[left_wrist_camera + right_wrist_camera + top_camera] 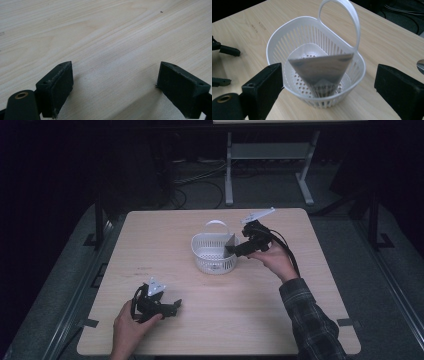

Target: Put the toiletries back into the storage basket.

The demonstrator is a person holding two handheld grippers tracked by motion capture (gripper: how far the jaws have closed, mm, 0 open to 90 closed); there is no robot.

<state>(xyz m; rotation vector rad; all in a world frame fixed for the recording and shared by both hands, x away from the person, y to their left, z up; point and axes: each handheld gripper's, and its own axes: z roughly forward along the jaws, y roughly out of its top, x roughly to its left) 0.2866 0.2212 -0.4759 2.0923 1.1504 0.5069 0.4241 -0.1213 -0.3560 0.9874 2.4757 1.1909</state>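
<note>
a: what is seen on the bench [280, 320]?

b: a white slotted basket [214, 252] with a looped handle [216, 223] is set near the middle of the light wooden top, a little toward the far edge. a flat grey triangular piece [320, 71] is seen inside it, point down, its broad edge level with the rim.

a: and where is the right gripper [235, 247] held?

b: it is held just beside the basket, at the basket's right in the high view, gripped by the right hand [272, 257] with a plaid sleeve [312, 320] behind it. in the right gripper view its fingers [263, 87] are spread wide, one to each side of the basket's near wall, and nothing is pinched between them. whether the grey piece is touched by them cannot be told; in that view it is seen between and beyond them, resting in the basket.

a: the left gripper [176, 305]?

b: it is kept low over the near left part of the bench, well apart from the basket, and is held by the left hand [131, 322]. a grey three-cornered plate [156, 286] is carried on top of it. in the left gripper view its fingers [56, 86] are parted, and bare wood grain is seen between them.

a: anything beyond the bench?

b: a dark floor [350, 235], some cables [200, 175] and the legs of a pale metal stand [267, 155] are made out at the far side.
</note>
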